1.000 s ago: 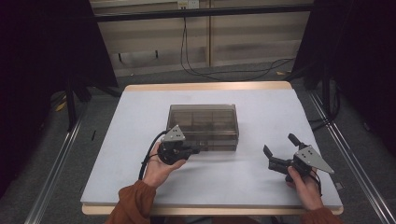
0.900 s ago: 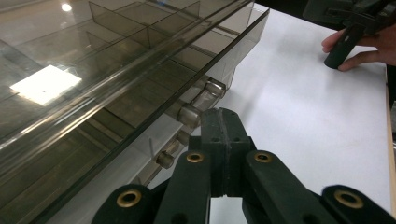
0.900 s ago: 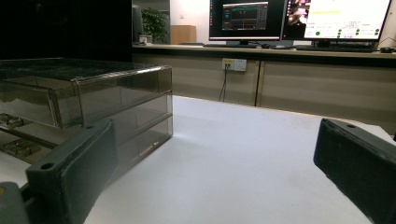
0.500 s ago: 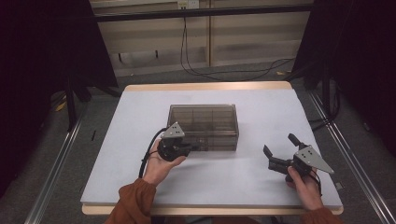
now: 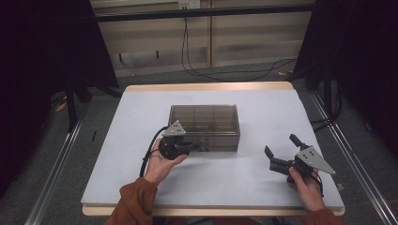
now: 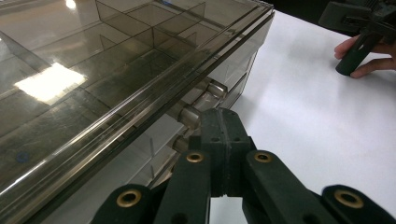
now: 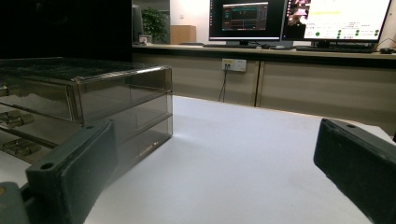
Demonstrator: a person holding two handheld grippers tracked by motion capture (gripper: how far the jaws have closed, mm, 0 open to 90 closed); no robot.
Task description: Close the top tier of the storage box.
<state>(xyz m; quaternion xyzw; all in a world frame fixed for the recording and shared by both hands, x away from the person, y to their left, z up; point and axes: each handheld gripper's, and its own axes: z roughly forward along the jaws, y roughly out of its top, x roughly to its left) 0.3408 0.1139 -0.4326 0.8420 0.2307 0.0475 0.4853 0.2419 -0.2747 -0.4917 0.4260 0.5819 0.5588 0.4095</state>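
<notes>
One smoky translucent rectangular drawer box (image 5: 204, 126)

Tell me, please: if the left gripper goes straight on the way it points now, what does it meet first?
The left gripper, jaws shut, points at the front of the smoky drawer box. It would probably meet a round drawer knob first; it may already touch it.

The drawer box (image 5: 204, 126) stood on the middle of the counter (image 5: 244, 98). The left tool (image 5: 195, 146) lay at the box's near front, by its knobs (image 6: 189, 114). The right tool (image 5: 278, 149) rested on the counter well to the box's right, nearer the person.
</notes>
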